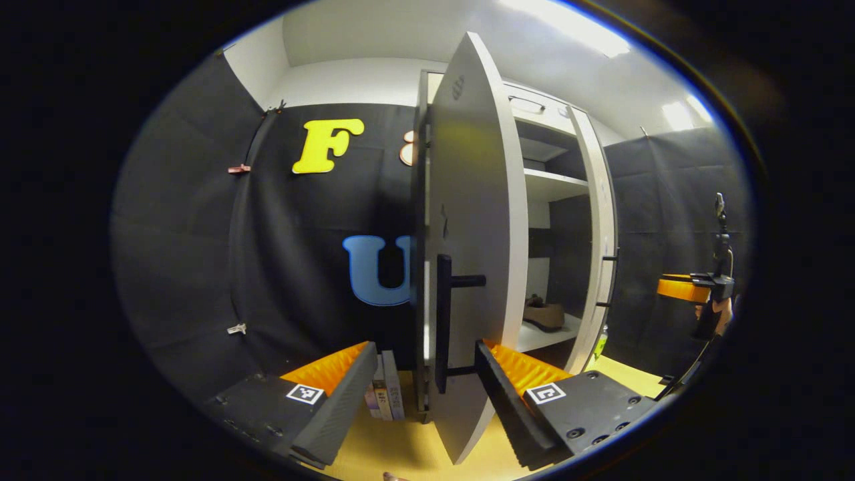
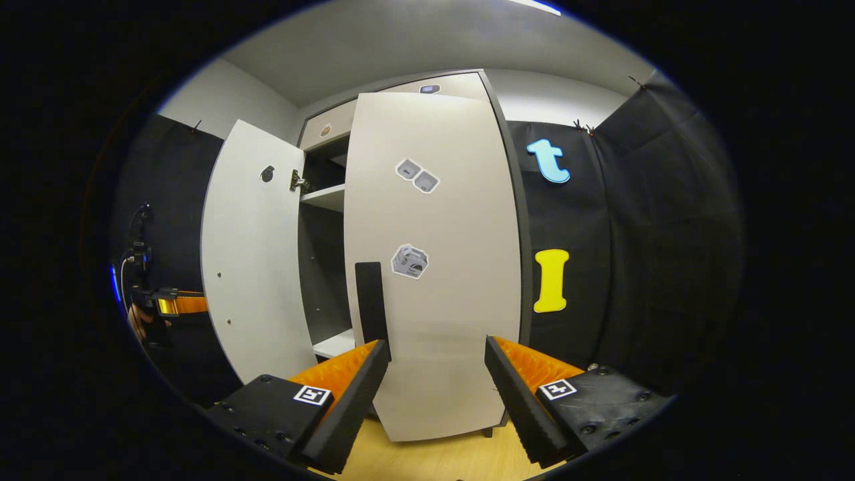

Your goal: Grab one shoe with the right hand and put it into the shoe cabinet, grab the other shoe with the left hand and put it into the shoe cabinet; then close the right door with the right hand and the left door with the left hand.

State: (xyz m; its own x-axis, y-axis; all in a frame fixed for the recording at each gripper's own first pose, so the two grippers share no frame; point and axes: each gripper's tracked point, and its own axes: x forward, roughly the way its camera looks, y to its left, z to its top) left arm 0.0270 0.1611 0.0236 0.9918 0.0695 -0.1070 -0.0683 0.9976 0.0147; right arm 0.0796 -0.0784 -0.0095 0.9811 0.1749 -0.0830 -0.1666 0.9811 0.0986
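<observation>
Smooth matt panels, dull cloth, pale wood.

The shoe cabinet (image 2: 434,280) doors look like smooth, matt laminate board; its handle (image 1: 443,321) is matt and dark. The booth wall (image 1: 187,254) is dull, creased cloth. The floor (image 2: 427,461) shows light wood grain; gripper fingers (image 1: 334,401) look ribbed.

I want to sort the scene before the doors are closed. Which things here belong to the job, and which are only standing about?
For the job: shoe cabinet, left door, right door, shoe on the bottom shelf, left gripper, right gripper.

Only standing about: books, bottle.
</observation>
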